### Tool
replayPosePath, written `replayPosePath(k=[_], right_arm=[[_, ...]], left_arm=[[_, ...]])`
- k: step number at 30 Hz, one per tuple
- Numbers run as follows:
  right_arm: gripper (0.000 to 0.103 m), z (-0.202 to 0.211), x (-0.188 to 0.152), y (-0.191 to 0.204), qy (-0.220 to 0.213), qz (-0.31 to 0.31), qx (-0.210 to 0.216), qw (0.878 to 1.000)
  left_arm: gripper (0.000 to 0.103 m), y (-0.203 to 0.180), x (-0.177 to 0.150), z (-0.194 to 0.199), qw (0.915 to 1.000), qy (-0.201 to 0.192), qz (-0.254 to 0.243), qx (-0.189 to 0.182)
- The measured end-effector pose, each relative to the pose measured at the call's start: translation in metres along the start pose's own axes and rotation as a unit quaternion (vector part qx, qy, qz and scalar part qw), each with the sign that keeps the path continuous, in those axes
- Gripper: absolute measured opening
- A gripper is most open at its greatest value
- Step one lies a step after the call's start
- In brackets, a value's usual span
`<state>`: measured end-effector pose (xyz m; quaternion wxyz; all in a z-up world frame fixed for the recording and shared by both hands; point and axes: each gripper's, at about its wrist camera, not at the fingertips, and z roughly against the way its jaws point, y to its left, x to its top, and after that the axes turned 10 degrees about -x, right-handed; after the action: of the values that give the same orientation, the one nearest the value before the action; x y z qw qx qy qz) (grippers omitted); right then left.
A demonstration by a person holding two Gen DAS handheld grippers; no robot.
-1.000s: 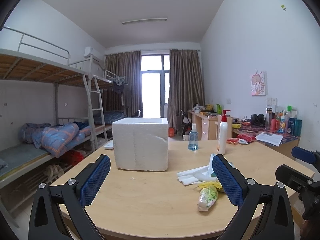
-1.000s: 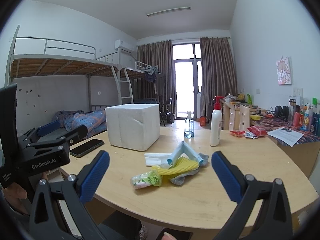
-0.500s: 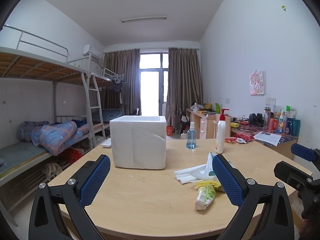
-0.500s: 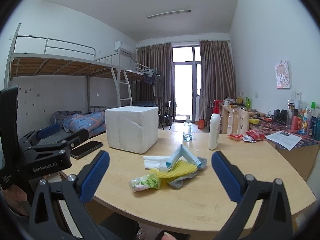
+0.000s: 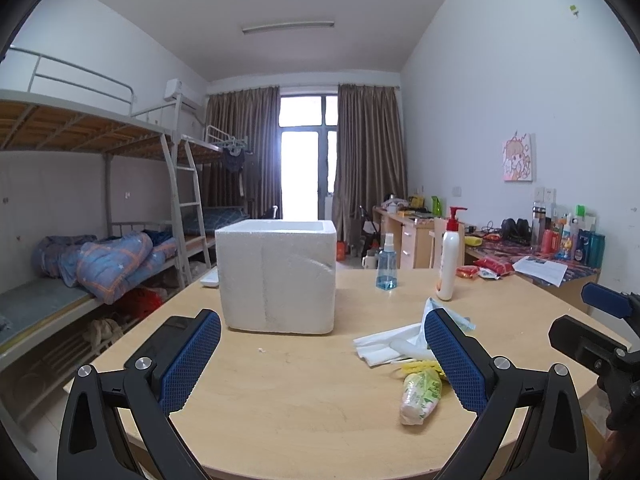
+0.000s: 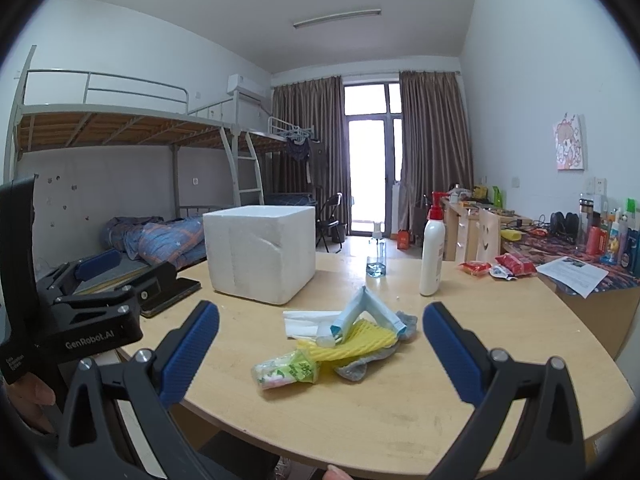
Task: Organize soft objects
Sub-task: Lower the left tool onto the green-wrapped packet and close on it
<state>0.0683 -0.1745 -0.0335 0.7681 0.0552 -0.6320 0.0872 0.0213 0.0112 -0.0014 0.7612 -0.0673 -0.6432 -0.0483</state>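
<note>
Dormitory bunks and brown curtains stand behind a round wooden table [image 6: 440, 392], where a small heap of soft things lies near the front edge: a yellow ribbed cloth [image 6: 366, 338] over a grey sock [image 6: 356, 368], a folded pale-blue packet [image 6: 362, 312], white tissues [image 6: 306, 320], and a green-printed wipes pack [image 6: 286, 370] whose lettering is too small to read. Beyond the heap sits a white foam box [image 6: 260, 252], with a pump bottle [image 6: 432, 252] and spray bottle [image 6: 377, 258] to its right. Both the left gripper [image 5: 320, 360] and right gripper [image 6: 320, 354] hover spread wide, empty; "GenRobot.AI" marks the left one's side.
</note>
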Motion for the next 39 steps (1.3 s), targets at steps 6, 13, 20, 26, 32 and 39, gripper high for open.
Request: replayPosePath(k=[6, 13, 20, 26, 32, 39], right_arm=[[0.103, -0.018, 0.004, -0.005, 0.012, 0.0, -0.001, 1.0], [0.103, -0.039, 0.006, -0.009, 0.036, 0.005, -0.005, 0.999], [0.103, -0.056, 0.001, -0.014, 0.062, 0.006, -0.012, 0.998], [0.103, -0.069, -0.003, -0.019, 0.086, 0.005, -0.02, 0.996], [0.103, -0.084, -0.009, -0.023, 0.115, 0.005, -0.026, 0.993], [0.103, -0.098, -0.019, -0.028, 0.153, 0.002, -0.028, 0.988]], left_arm=[[0.102, 0.003, -0.003, -0.022, 0.9996, 0.027, -0.005, -0.01], [0.102, 0.001, -0.009, -0.044, 0.9967, 0.063, -0.017, -0.048], [0.102, -0.001, -0.017, -0.06, 0.9902, 0.103, -0.026, -0.09], [0.102, -0.011, -0.028, -0.079, 0.9767, 0.153, -0.039, -0.146], [0.099, -0.025, -0.044, -0.097, 0.955, 0.211, -0.055, -0.201], [0.089, -0.033, -0.053, -0.111, 0.9403, 0.242, -0.064, -0.231]])
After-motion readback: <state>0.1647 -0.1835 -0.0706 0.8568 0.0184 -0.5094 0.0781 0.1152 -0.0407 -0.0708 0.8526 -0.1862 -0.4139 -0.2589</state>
